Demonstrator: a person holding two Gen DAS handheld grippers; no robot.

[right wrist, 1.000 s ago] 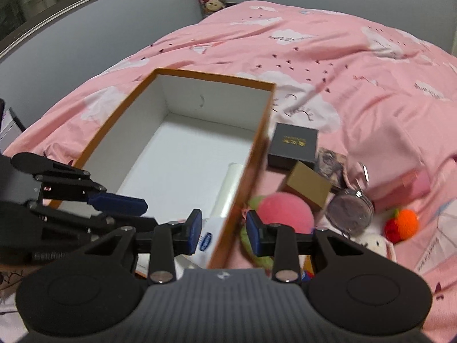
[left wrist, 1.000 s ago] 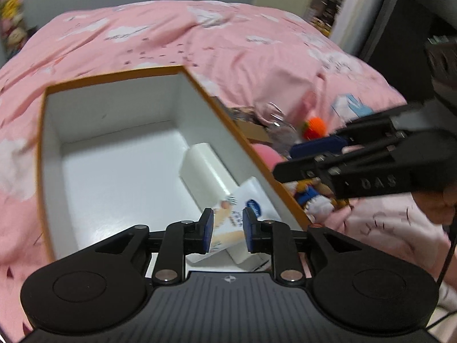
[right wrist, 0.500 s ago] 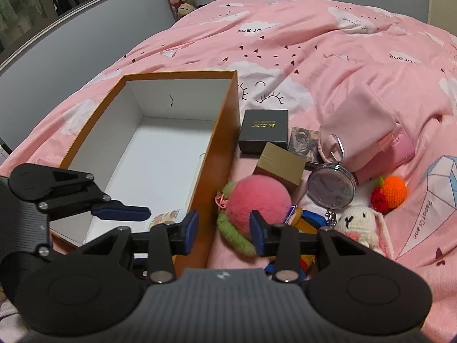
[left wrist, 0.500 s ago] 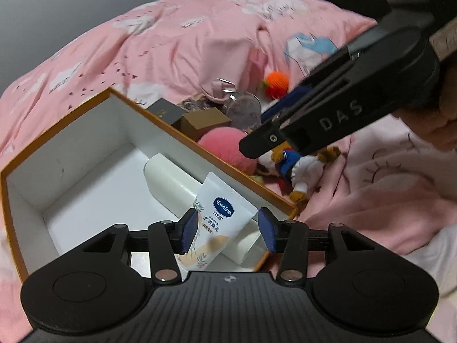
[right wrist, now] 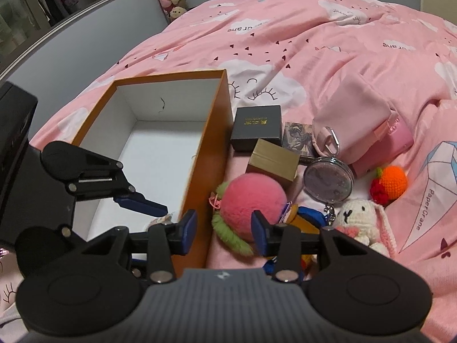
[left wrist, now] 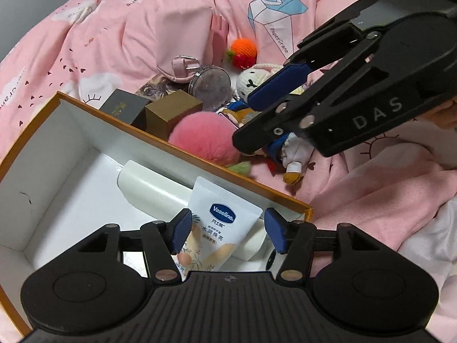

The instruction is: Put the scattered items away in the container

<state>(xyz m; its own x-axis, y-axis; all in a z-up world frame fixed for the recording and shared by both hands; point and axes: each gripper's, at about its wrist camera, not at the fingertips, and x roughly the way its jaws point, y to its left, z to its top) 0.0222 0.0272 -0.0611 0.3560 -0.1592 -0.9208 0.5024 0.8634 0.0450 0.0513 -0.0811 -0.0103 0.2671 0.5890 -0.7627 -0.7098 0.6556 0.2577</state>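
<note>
Left gripper [left wrist: 225, 230] just opened — tube [left wrist: 217, 230] released in box [left wrist: 182, 148].

A tube [left wrist: 221, 225] lies on a bottle [left wrist: 151, 188] inside the box [left wrist: 177, 148].

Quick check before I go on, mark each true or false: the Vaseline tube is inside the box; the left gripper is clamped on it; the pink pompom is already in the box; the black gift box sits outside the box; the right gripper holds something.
1. The Vaseline tube lies inside the box. True.
2. The left gripper is clamped on the tube. False: its fingers have just been opening and stand clear of it.
3. The pink pompom is in the box. False: it lies on the bedspread beside the orange wall.
4. The black gift box sits outside the box. True.
5. The right gripper holds something. False: nothing is gripped.
</note>
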